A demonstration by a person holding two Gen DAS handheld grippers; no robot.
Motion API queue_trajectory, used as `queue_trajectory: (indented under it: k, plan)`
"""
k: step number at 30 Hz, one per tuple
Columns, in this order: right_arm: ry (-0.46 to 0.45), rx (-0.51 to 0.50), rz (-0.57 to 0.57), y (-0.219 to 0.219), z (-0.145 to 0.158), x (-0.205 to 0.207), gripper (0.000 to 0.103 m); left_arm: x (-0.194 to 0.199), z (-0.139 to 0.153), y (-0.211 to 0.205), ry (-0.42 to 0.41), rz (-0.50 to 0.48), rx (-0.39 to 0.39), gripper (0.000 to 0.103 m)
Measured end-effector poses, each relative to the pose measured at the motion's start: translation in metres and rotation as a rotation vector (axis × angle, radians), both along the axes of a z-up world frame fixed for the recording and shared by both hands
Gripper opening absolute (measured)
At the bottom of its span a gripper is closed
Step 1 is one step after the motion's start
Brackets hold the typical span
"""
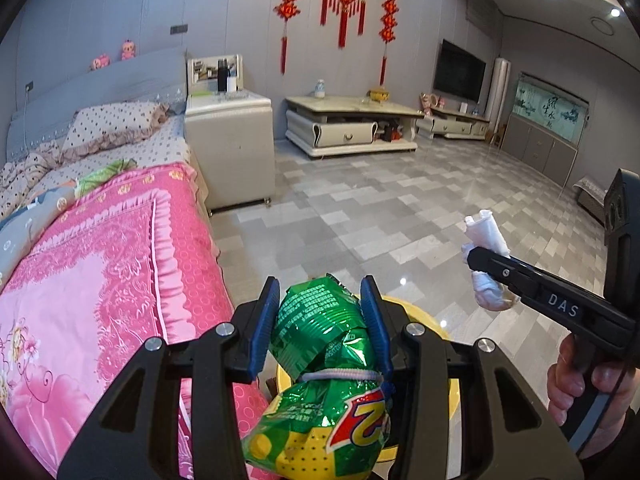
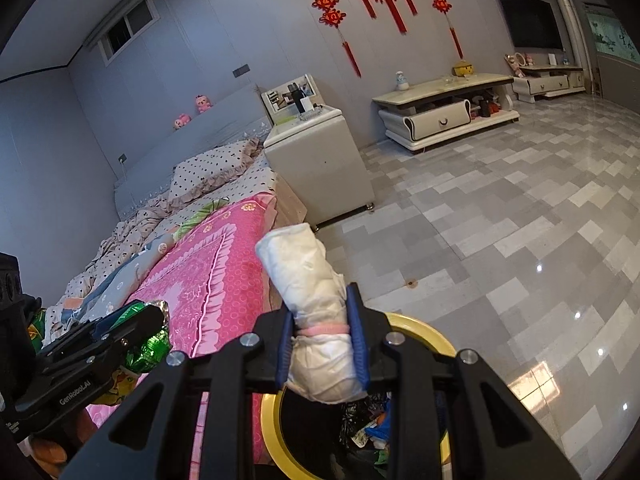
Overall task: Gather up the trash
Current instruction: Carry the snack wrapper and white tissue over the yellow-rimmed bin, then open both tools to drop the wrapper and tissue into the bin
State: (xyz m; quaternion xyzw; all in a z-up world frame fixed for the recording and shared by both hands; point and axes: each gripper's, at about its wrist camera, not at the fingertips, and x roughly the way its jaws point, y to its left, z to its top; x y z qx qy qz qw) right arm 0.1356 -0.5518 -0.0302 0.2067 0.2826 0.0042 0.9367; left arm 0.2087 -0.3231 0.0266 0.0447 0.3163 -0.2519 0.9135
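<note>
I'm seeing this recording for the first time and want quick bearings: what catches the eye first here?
The left gripper is clamped on a crumpled green snack bag, and the right gripper on a rolled white paper bundle; both hang above a yellow-rimmed bin on the tiled floor. A bright pink bedspread fills the left beside them, and red knot ornaments hang on the far wall.
</note>
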Motion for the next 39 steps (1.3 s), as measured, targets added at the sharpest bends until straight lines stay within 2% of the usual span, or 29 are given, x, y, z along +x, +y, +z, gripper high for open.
queue_trajectory:
  k: [6,15,18,24,26,29,31,39]
  plan:
    - [0.077,0.031,-0.024,-0.008,-0.034,0.012,0.023,0.024,-0.038,-0.011,0.06,-0.004,0.051,0.04]
    - [0.22,0.11,-0.053,-0.023,-0.086,0.035,0.024,0.052,-0.104,-0.023,0.246,-0.035,0.078,0.04]
    - [0.253,0.13,-0.066,-0.027,-0.097,0.04,0.024,0.06,-0.119,-0.024,0.282,-0.041,0.079,0.04]
    - [0.252,0.119,-0.095,-0.029,-0.095,0.038,0.025,0.067,-0.122,-0.022,0.305,-0.058,0.049,0.043]
    - [0.246,0.126,-0.105,-0.032,-0.094,0.038,0.027,0.066,-0.119,-0.021,0.306,-0.063,0.037,0.052]
    - [0.247,0.128,-0.115,-0.033,-0.092,0.036,0.028,0.066,-0.114,-0.018,0.305,-0.067,0.02,0.057]
    - [0.253,0.127,-0.123,-0.034,-0.091,0.036,0.037,0.063,-0.111,-0.016,0.294,-0.062,0.019,0.06]
    - [0.248,0.139,-0.153,-0.035,-0.085,0.027,0.043,0.056,-0.099,0.002,0.286,-0.041,-0.008,0.063]
